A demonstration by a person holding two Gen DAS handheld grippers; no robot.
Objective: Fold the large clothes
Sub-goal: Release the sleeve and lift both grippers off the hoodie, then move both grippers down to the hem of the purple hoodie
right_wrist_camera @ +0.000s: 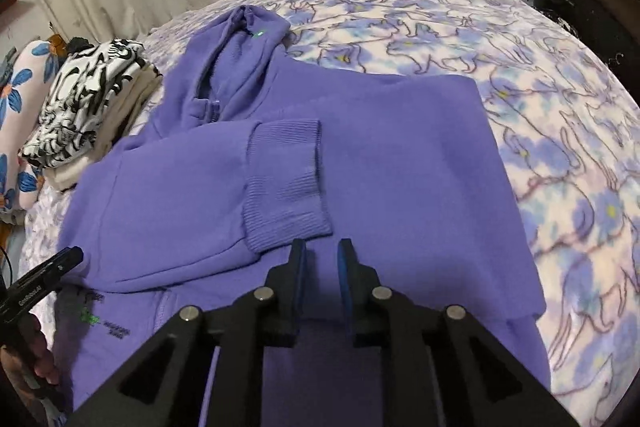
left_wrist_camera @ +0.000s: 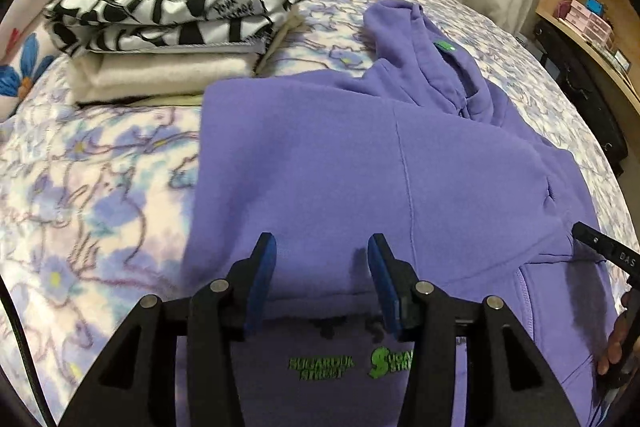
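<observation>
A purple hoodie lies flat on the bed, hood at the far end. A sleeve is folded across its chest, and the ribbed cuff ends near the middle. Green lettering shows on the near part. My left gripper hovers over the body of the hoodie, open, with nothing between its blue pads. My right gripper sits just below the cuff, its jaws a narrow gap apart and gripping nothing. Each gripper's tip shows at the edge of the other's view: the right gripper and the left gripper.
A stack of folded clothes, black-and-white print on cream, sits at the far left of the bed. A floral pillow lies beyond it. The cat-print blanket spreads to the right. A wooden shelf stands past the bed's right edge.
</observation>
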